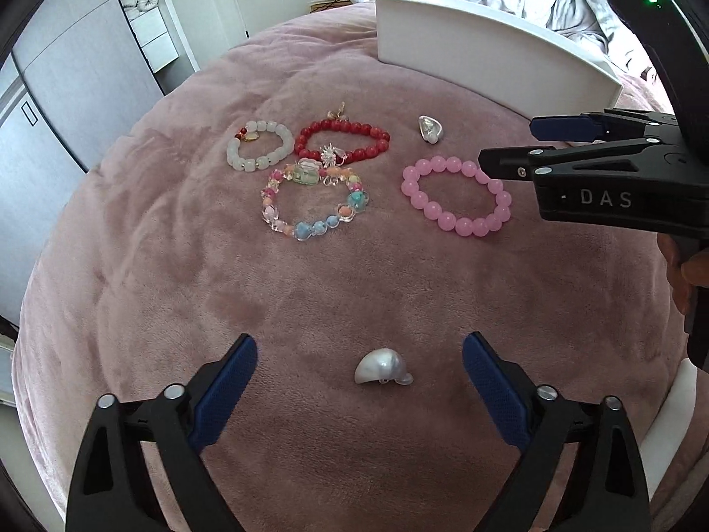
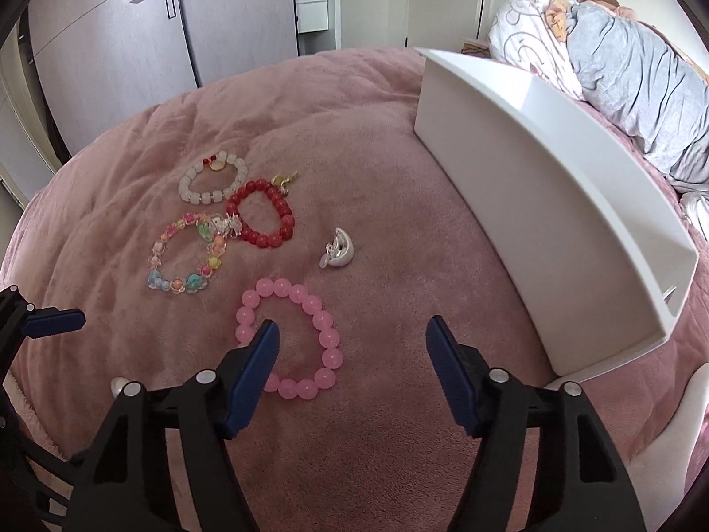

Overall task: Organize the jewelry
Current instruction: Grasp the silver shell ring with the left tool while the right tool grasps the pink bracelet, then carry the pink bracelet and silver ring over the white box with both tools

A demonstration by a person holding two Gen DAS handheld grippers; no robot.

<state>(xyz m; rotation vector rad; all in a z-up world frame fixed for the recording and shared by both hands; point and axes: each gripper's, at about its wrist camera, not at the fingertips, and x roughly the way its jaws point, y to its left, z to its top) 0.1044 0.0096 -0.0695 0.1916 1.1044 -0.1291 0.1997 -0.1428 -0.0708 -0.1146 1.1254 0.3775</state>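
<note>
Several bracelets lie on a pink blanket: a pink bead bracelet [image 1: 456, 196] [image 2: 290, 339], a red bead bracelet [image 1: 342, 142] [image 2: 262, 213], a white bead bracelet [image 1: 259, 145] [image 2: 212, 182] and a multicoloured bracelet [image 1: 313, 198] [image 2: 186, 253]. A silver shell earring [image 1: 382, 368] lies between my open left gripper's [image 1: 360, 361] fingers. A second silver earring [image 1: 430, 128] [image 2: 339, 248] lies beyond the pink bracelet. My right gripper [image 2: 352, 339] [image 1: 509, 144] is open and empty, hovering over the pink bracelet. A white tray [image 1: 496, 44] [image 2: 554, 204] stands at the right.
The pink blanket [image 1: 186, 292] [image 2: 354, 133] covers a bed. Grey and patterned bedding [image 2: 620, 84] is heaped behind the tray. Wardrobe doors [image 2: 124, 35] and shelves stand beyond the bed's far edge.
</note>
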